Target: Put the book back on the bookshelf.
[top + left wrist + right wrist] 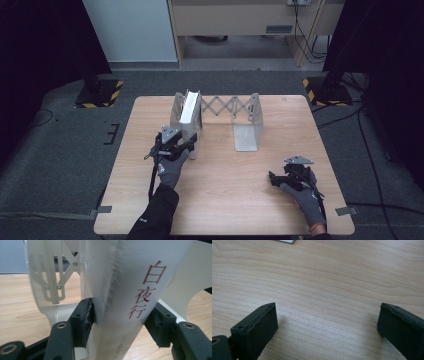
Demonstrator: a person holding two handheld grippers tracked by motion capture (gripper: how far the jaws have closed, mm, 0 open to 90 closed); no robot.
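A white book (189,107) with red characters on its spine (147,290) stands upright in the left end of a grey metal expanding book rack (227,106). My left gripper (187,144) reaches the book from the near side. In the left gripper view its jaws straddle the book (120,320): the left pad (86,317) lies at the page edges and the right pad (160,325) at the cover, with no squeeze visible. My right gripper (274,179) rests open low over the bare wooden table (225,190) at the near right, with nothing between its pads (327,325).
The rack's scissor lattice (224,105) spans to its right end plate (247,131), whose compartment holds nothing. Dark stands with yellow-black bases (100,92) flank the table on grey carpet. Cables trail on the floor at the right.
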